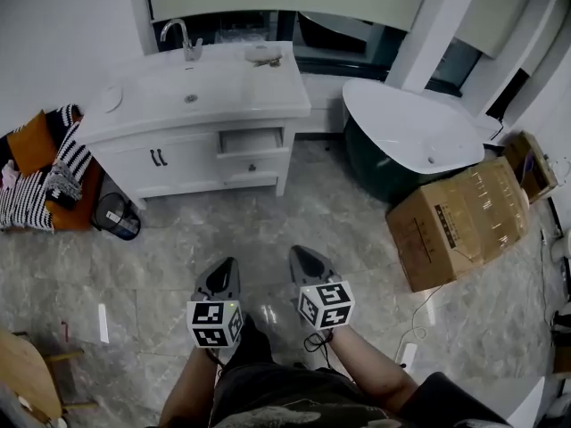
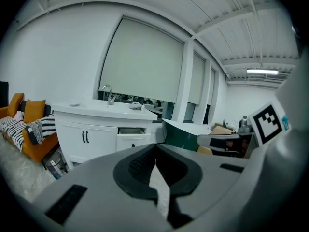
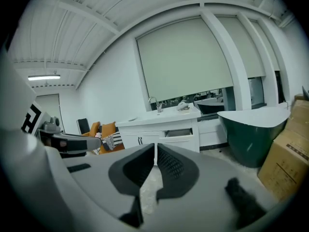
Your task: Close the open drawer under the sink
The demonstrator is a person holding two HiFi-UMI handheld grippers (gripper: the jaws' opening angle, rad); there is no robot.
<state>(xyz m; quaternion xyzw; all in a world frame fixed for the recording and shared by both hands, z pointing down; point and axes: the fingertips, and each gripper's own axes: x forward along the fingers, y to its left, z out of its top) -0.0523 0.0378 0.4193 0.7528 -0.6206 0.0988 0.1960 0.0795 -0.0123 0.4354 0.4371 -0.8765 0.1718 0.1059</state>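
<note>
The white sink cabinet stands against the far wall under the window. Its top right drawer is pulled out a little; I also see this drawer in the left gripper view and the same drawer in the right gripper view. My left gripper and right gripper are held side by side over the floor, well short of the cabinet, pointing towards it. Both are shut with nothing between the jaws. The left gripper and right gripper tips meet in their own views.
A dark green bathtub with a white rim sits right of the cabinet. A cardboard box lies on the floor at right. An orange sofa with striped cushions and a small bin are at left. A wooden stool is near left.
</note>
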